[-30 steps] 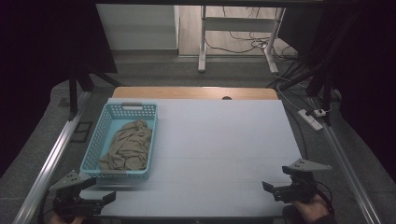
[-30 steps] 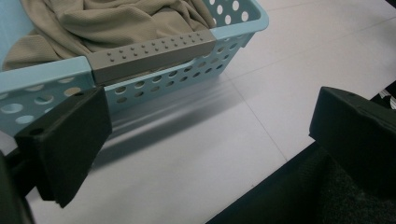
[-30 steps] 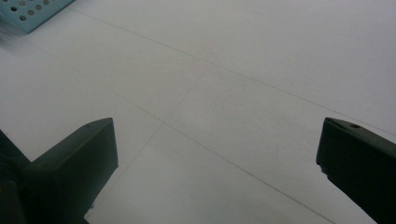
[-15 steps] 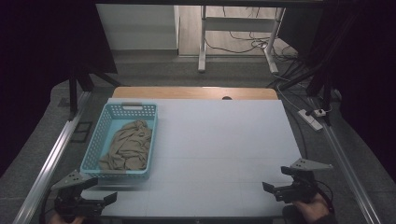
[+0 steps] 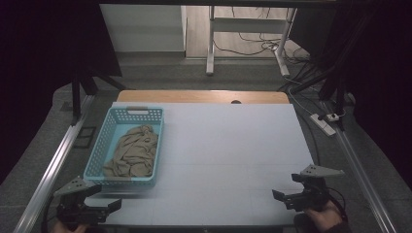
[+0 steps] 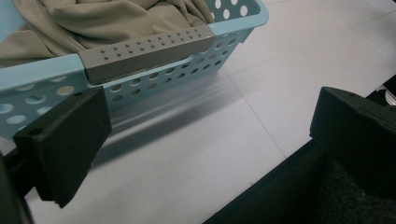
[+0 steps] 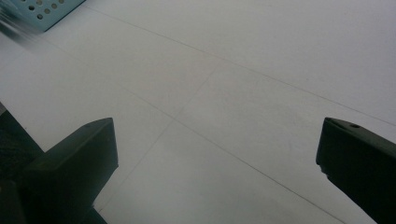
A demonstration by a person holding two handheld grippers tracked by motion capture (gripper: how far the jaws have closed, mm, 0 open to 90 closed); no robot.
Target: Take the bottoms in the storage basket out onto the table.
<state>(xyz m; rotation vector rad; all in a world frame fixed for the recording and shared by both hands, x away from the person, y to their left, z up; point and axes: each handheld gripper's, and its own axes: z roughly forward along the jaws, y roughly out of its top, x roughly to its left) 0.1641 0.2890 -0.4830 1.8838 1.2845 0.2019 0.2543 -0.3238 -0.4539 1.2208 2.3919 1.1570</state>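
Observation:
A light blue perforated basket (image 5: pixel 95 154) stands on the left of the white table and holds a crumpled tan cloth (image 5: pixel 132 151). My left gripper (image 5: pixel 112 206) rests at the front left corner, just below the basket, open and empty. In the left gripper view the basket's near wall (image 6: pixel 42 79) with its grey handle (image 6: pixel 147 49) is close ahead, and the tan cloth (image 6: pixel 107 18) lies inside. My right gripper (image 5: pixel 278 196) sits at the front right, open and empty. Between its wide jaws lies bare table, with a basket corner (image 7: pixel 44 11) far off.
The white table top (image 5: pixel 228 150) has a wooden strip along its far edge. Metal rails run down both sides. A power strip (image 5: pixel 324 121) and cables lie on the floor to the right, and a desk frame (image 5: pixel 211 43) stands beyond the table.
Both grippers have sunk slightly toward the table's front edge. Basket and cloth have not moved.

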